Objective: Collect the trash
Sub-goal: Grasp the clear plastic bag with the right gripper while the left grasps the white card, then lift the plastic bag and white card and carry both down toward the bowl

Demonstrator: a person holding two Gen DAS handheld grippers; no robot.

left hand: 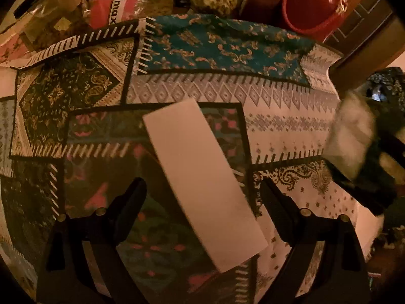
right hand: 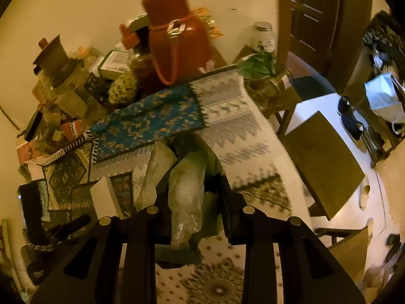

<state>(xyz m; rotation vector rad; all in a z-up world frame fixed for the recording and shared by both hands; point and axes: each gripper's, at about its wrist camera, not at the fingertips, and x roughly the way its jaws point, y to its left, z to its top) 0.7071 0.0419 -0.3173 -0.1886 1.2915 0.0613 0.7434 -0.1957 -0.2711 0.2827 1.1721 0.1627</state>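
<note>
- Two bits of trash are in play: a white box (left hand: 205,185) lying flat on the patchwork cloth (left hand: 278,131), and a crumpled clear plastic bag (right hand: 186,195).
- Left gripper (left hand: 202,197) hovers over the box with its fingers spread wide, one on each side and neither touching.
- Box looks like light, stiff card with smooth faces; I'd guess it could skid on the cloth, so taking it across the narrow width near its middle seems safest.
- Right gripper (right hand: 193,200) has its fingers drawn in on the bag, held above the table.
- Bag looks feather-light, limp and slick; a pinch on a bunched fold should hold better than on a loose edge.
- Red jug (right hand: 177,35) and jars (right hand: 65,88) stand well apart at the far edge.
</note>
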